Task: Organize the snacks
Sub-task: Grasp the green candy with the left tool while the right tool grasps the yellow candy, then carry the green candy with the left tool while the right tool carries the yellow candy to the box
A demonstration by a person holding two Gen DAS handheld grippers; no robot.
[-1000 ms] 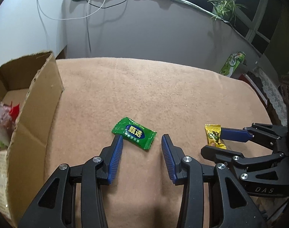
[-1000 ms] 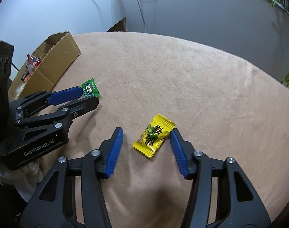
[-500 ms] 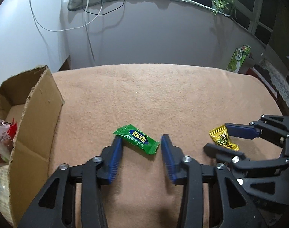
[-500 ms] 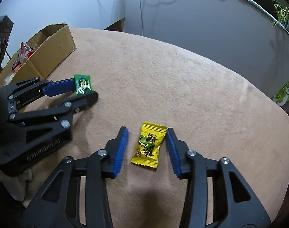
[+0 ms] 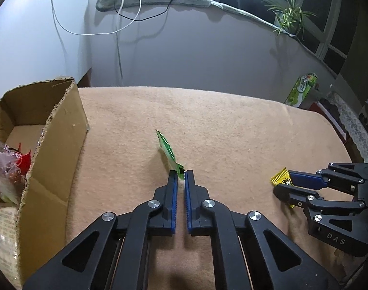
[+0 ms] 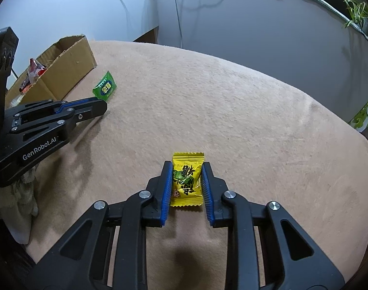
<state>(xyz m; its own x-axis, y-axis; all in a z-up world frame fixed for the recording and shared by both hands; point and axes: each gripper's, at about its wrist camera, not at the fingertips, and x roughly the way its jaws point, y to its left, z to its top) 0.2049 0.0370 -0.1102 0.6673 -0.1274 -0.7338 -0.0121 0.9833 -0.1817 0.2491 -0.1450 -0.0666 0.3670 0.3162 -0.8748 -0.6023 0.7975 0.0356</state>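
On the tan-covered surface (image 6: 232, 101) beside a cardboard box (image 5: 60, 125), the left gripper (image 5: 180, 176) has just closed, fingers pinching a green candy's (image 5: 168, 148) crimped end — the right gripper's (image 6: 186, 169) fingers, closing too, flank a yellow candy (image 6: 187, 181). Both wrappers look light, crinkly and slippery — a seam or mid-body grip seems safest.

Both grippers angled downward, jaws narrowed.
Left gripper (image 5: 180, 176) fully clamped; right gripper (image 6: 186, 168) just closing (pads in contact).
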